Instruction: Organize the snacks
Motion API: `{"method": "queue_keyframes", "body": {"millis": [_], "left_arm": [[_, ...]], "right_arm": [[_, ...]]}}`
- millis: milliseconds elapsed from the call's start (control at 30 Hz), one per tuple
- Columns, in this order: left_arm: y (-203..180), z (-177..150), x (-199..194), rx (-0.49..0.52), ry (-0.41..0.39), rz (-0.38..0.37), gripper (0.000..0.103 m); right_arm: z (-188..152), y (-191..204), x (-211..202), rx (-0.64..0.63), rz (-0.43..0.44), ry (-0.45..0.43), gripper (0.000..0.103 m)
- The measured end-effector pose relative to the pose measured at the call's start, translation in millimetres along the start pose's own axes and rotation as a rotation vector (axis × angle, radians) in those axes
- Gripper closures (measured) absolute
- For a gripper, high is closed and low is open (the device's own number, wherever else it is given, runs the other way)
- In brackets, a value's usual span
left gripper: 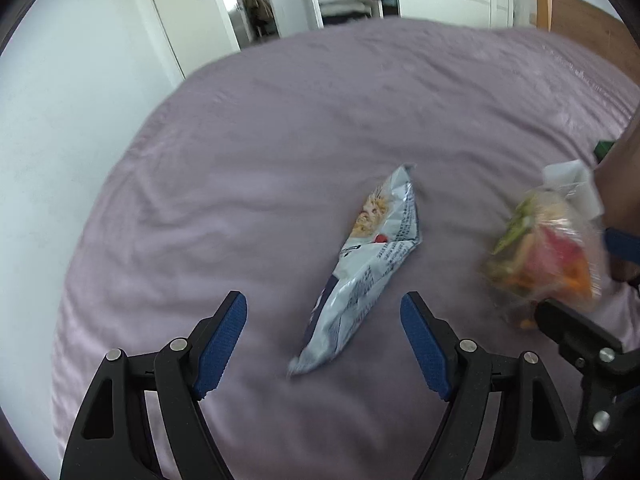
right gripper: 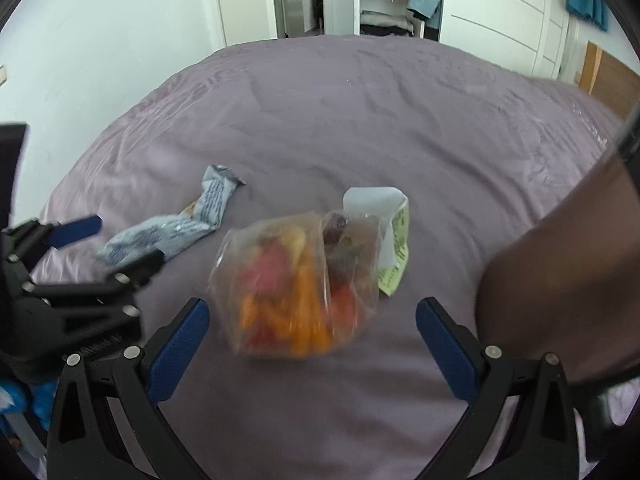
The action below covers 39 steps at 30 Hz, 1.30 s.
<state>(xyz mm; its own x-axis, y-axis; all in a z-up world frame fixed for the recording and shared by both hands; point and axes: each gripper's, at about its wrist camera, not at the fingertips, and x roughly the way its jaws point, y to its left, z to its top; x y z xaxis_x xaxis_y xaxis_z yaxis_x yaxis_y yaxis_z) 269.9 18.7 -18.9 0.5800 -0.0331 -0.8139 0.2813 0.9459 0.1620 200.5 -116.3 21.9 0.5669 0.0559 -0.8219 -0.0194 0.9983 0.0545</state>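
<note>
Grey packet [left gripper: 366, 276], clear snack bag [right gripper: 304, 284], purple bedspread [left gripper: 280, 140]

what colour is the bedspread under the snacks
Light purple bedspread, clearest in the right wrist view.

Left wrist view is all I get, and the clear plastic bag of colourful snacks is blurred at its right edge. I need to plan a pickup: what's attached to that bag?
Observer: The clear plastic bag of colourful snacks has a white header card with a yellow-green printed label on its far end.
Operator: Is the right gripper on it?
Observer: No. The right gripper is open, with the bag lying on the purple bedsheet between and just beyond its blue pads.
Operator: Anything beside it?
Observer: A bare forearm fills the right side, near the right finger.
</note>
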Motion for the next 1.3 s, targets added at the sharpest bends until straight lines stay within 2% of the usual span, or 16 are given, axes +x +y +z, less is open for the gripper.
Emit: {"method": "queue_keyframes", "body": {"millis": [167,233,400,433,533,700,933,1067,1133,1233,1300], "left_arm": [[-3,9,30,-0.026,0.042,-0.019,0.028],[-2,11,37,-0.051,0.052,-0.025,0.025],[8,10,50,-0.132,0.054,-0.061,0.003],[13,8,54,-0.155,0.064,-0.082,0.002],[18,7,58,-0.176,0.087,-0.116,0.002],[8,5,56,-0.147,0.085,-0.059,0.001],[9,8,58,-0.128,0.13,-0.059,0.001],[6,11,58,-0.113,0.117,-0.049,0.004],[6,12,56,-0.106,0.111,-0.05,0.008],[3,12,52,-0.093,0.109,-0.052,0.018],[0,11,49,-0.078,0.106,-0.053,0.031]], "right_arm": [[7,-2,24,0.034,0.011,0.014,0.0],[8,-3,32,0.043,0.015,0.024,0.0],[7,-4,42,0.038,0.01,0.032,0.0],[7,-5,43,0.042,0.018,0.035,0.0],[8,-7,47,0.049,0.023,0.048,0.0],[9,-4,47,0.006,0.004,0.046,0.0],[9,-4,46,0.002,0.032,0.041,0.0],[7,-4,42,-0.005,0.048,0.037,0.0],[6,-5,39,-0.006,0.055,0.036,0.004],[5,-7,36,-0.011,0.061,0.034,0.01],[5,-8,34,-0.014,0.067,0.034,0.014]]}}
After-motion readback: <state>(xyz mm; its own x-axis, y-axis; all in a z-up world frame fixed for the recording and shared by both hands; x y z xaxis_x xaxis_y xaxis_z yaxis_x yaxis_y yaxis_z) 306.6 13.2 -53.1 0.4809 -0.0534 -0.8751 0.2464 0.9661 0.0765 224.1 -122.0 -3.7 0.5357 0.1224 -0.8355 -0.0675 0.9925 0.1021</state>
